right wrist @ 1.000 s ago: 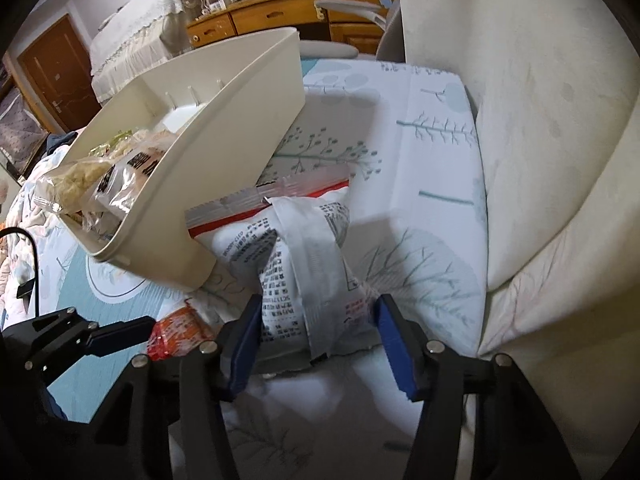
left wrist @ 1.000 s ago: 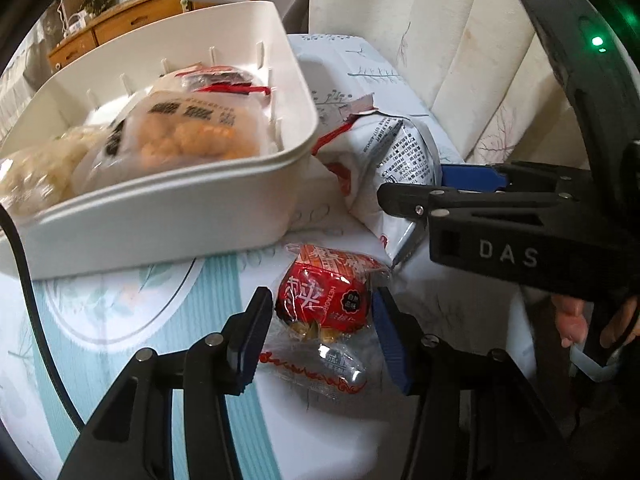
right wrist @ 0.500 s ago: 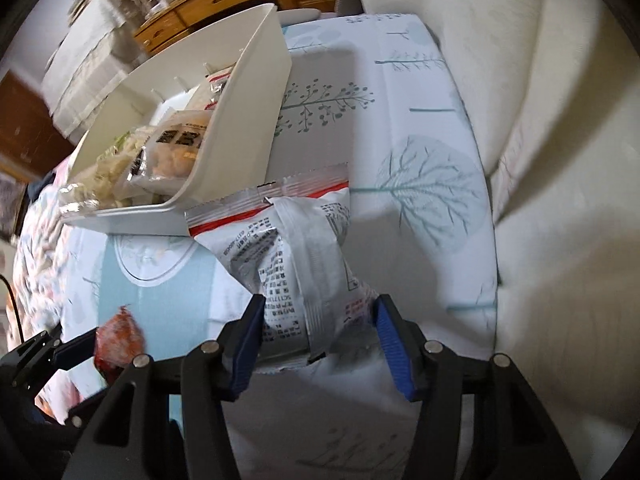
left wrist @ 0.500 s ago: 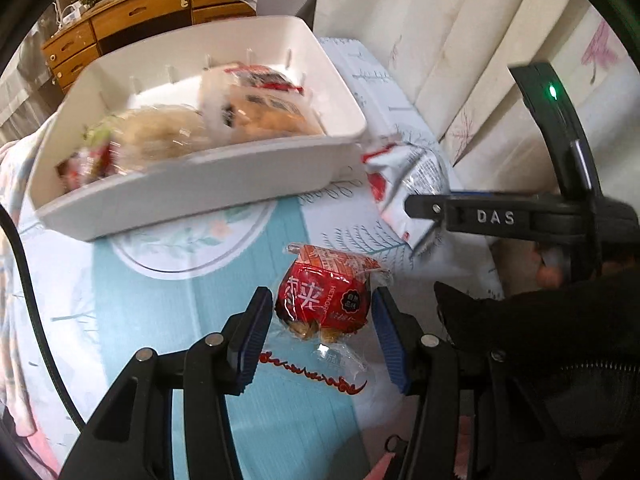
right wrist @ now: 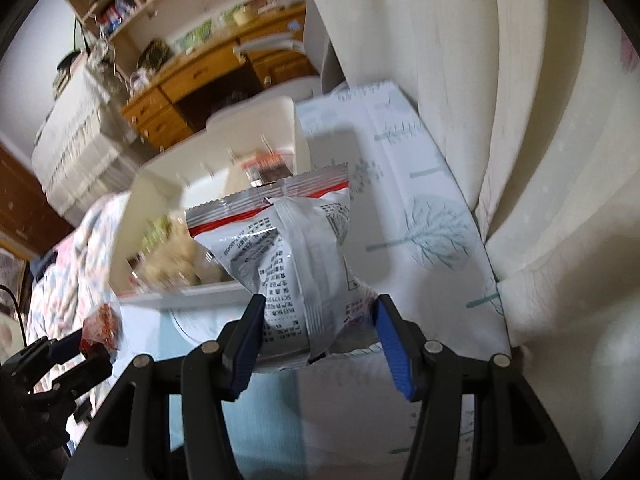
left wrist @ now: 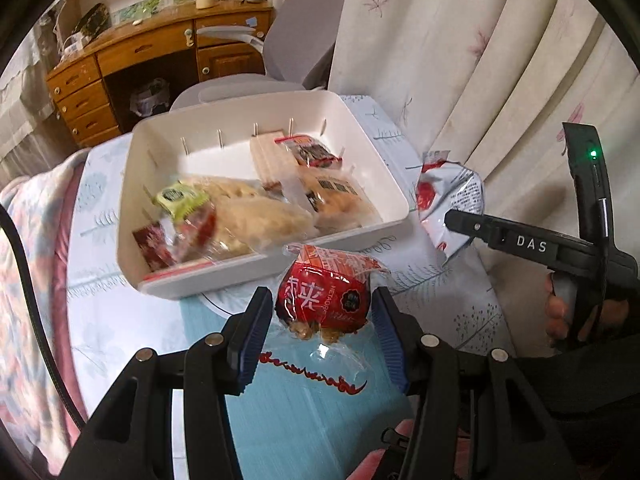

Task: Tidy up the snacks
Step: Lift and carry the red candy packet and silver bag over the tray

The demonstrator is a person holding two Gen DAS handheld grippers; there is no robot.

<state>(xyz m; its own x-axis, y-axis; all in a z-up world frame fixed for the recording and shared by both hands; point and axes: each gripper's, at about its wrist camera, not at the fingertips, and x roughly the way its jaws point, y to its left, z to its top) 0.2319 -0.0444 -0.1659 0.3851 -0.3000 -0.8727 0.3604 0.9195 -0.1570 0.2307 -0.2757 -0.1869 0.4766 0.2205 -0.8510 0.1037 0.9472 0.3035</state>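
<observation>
My left gripper (left wrist: 320, 334) is shut on a red snack packet (left wrist: 325, 298) and holds it in the air, in front of the near wall of a white bin (left wrist: 372, 136) that holds several snack packs. My right gripper (right wrist: 318, 334) is shut on a silver and red snack bag (right wrist: 288, 248), lifted above the bed. That bag also shows in the left wrist view (left wrist: 452, 196), right of the bin. The right wrist view shows the bin (right wrist: 256, 120), blurred, behind the bag, and the red packet (right wrist: 102, 326) at the lower left.
The bin stands on a bed sheet with a tree print (right wrist: 432, 220). A cream curtain (left wrist: 460, 60) hangs close on the right. A grey chair (left wrist: 304, 28) and a wooden desk (left wrist: 160, 52) stand behind the bin. A floral quilt (left wrist: 36, 280) lies at the left.
Both grippers have risen with their snacks off the bed. The bin now lies lower and further off in both views, and its inside is in sight.
</observation>
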